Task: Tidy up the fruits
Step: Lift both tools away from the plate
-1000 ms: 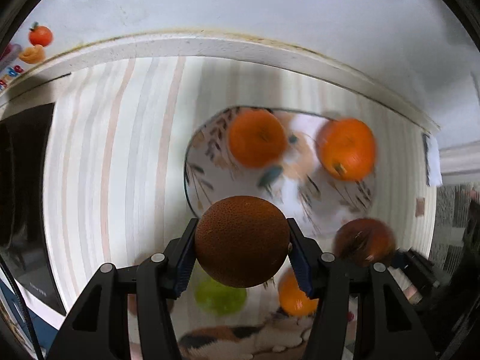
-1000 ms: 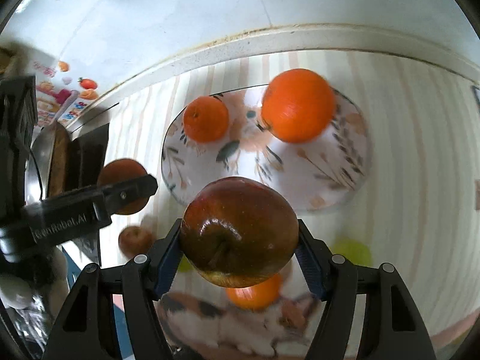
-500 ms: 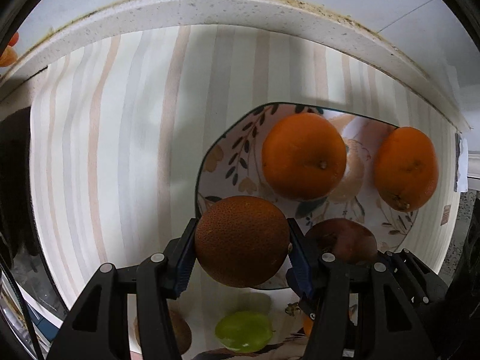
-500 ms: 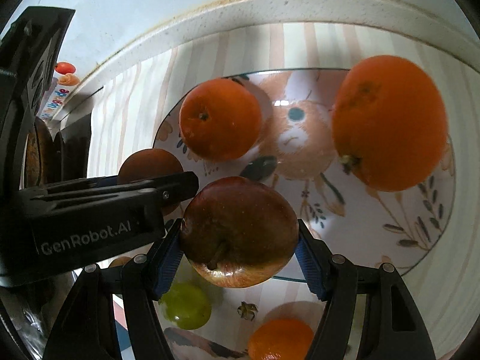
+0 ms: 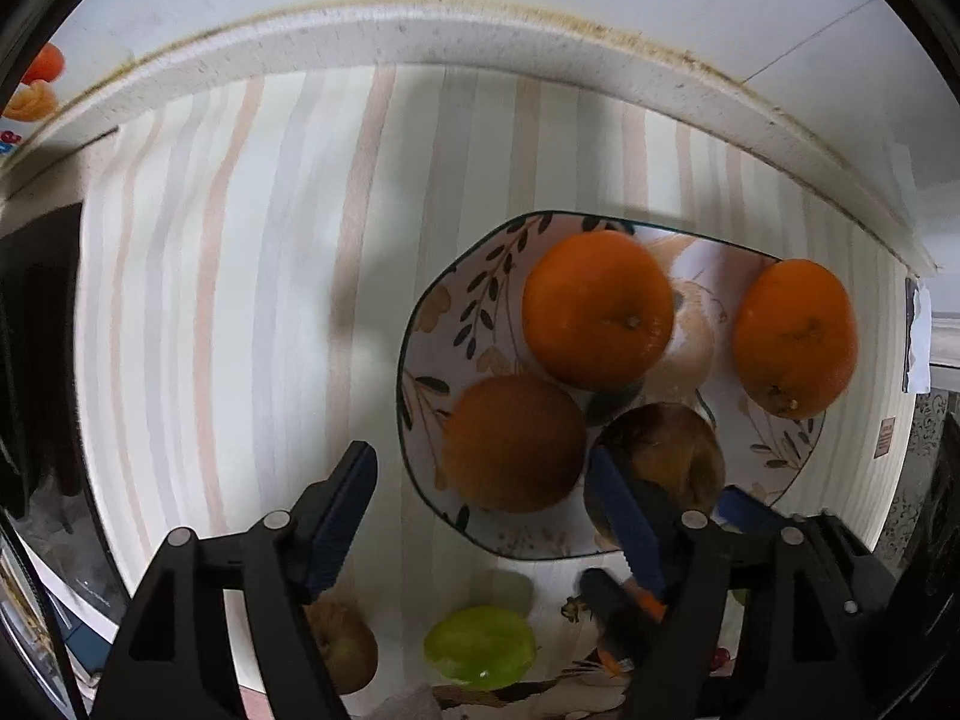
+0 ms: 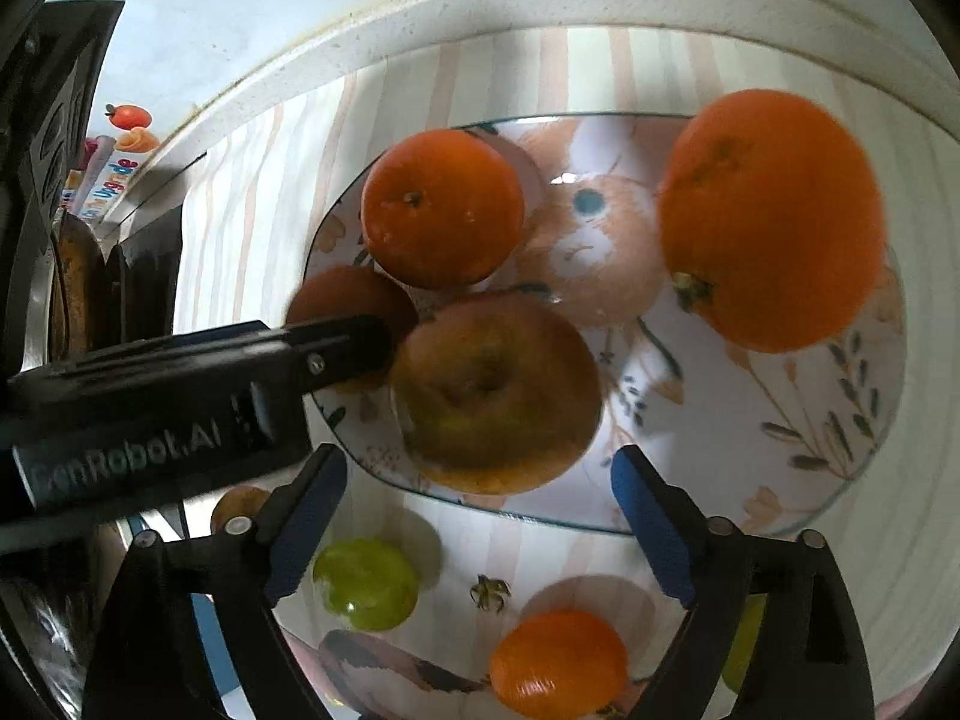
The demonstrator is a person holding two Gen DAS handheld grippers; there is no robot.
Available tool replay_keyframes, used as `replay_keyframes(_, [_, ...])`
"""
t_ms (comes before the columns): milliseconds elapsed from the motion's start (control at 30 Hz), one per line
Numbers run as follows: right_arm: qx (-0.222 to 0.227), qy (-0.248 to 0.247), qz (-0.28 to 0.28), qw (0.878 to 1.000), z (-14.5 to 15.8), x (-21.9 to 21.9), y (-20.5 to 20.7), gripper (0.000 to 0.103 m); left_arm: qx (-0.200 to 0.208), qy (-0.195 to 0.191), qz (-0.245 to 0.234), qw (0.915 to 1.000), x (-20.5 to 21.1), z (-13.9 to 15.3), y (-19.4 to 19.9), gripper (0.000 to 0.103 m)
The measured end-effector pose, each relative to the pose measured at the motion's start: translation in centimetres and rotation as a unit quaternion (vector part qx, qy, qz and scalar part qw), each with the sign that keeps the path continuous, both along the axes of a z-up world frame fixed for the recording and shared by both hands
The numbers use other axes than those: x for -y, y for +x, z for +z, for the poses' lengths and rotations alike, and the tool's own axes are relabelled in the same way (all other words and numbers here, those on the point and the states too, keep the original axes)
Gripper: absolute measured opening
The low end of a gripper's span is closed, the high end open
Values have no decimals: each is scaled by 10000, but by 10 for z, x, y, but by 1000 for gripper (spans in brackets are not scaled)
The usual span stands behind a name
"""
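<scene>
A: What is hard to make out?

B: My left tongs [image 5: 480, 507] hide part of the dull red-brown apple [image 6: 495, 393]; both fruits below them blur.

A: And the fruit?

B: The rough brown-orange round fruit [image 5: 513, 441] and the apple lie on the floral ceramic plate [image 6: 750, 450]. My right tongs [image 6: 477, 510] and left tongs are opening, touching neither.

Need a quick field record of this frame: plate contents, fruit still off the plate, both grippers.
plate: two oranges, one brown rough-skinned fruit, one apple
off plate: green fruit, small orange, brownish fruit
left gripper: jaws opening, brown rough-skinned fruit lies between them, pads clear of it
right gripper: jaws opening, apple ahead of the pads, not touched
surface: striped cloth
</scene>
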State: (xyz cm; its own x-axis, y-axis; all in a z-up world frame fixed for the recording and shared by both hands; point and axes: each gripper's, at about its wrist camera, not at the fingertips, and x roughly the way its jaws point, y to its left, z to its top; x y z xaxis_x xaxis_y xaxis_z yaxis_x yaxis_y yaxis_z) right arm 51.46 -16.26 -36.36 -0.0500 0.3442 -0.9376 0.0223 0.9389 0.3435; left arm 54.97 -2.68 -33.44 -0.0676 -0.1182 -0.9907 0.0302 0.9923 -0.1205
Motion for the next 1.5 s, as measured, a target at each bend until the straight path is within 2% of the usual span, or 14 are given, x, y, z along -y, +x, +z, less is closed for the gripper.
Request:
replay_keyframes(67, [79, -148, -28, 9999, 11, 7, -5, 93, 83, 26, 7, 10000, -1, 9, -5, 78])
replay_keyframes(300, [566, -755, -302, 9951, 51, 39, -28, 96, 634, 144, 179, 9977, -15, 47, -37, 78])
replay_keyframes(567, [971, -1048, -440, 9888, 89, 51, -60, 96, 1223, 297, 127, 9920, -13, 83, -83, 78])
replay_keyframes(900, [1344, -1121, -681, 9822, 136, 65, -105, 96, 1864, 346, -27, 9819, -3, 124, -136, 78])
replay_keyframes(1133, [1905, -1359, -768, 9692, 183, 65, -138, 96, 2062, 273, -2, 9781, -7, 145, -174, 78])
replay_keyframes(1500, [2349, -1228, -933, 9597, 235, 61, -173, 96, 2421, 63, 132, 9701, -18, 182, -208, 78])
